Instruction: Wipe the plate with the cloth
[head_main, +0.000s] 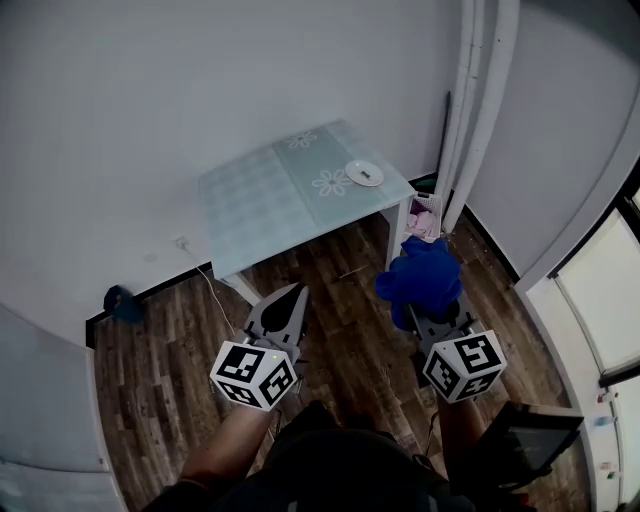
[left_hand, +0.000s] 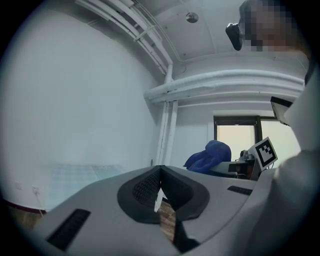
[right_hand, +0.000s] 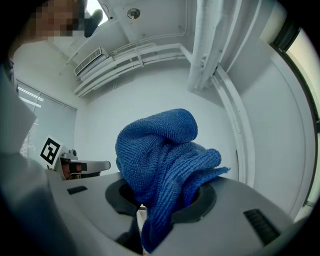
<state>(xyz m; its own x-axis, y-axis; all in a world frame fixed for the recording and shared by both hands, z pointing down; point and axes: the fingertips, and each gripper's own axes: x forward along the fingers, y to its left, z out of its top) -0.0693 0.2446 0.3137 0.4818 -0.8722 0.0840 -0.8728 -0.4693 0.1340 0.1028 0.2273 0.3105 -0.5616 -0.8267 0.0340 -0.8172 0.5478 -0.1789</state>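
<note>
Blue cloth (right_hand: 161, 159), clamped in right claw (right_hand: 159, 202), covers the jaw tips.

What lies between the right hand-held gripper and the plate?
Head view: wood floor, a basket and bare table separate the plate from the right hand-held gripper, shut on the cloth.

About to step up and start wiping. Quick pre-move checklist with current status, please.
1. Cloth gripped: ok. The blue cloth sits bunched between the jaws of the right gripper.
2. Spare gripper free: ok. The left gripper is shut on nothing.
3. Target found: ok. The plate lies near the right-hand corner of the table.
4. Target in reach: not ok. Both grippers hang over the floor, short of the table.
5. Where the plate needs wiping: cannot tell; it shows too small.
</note>
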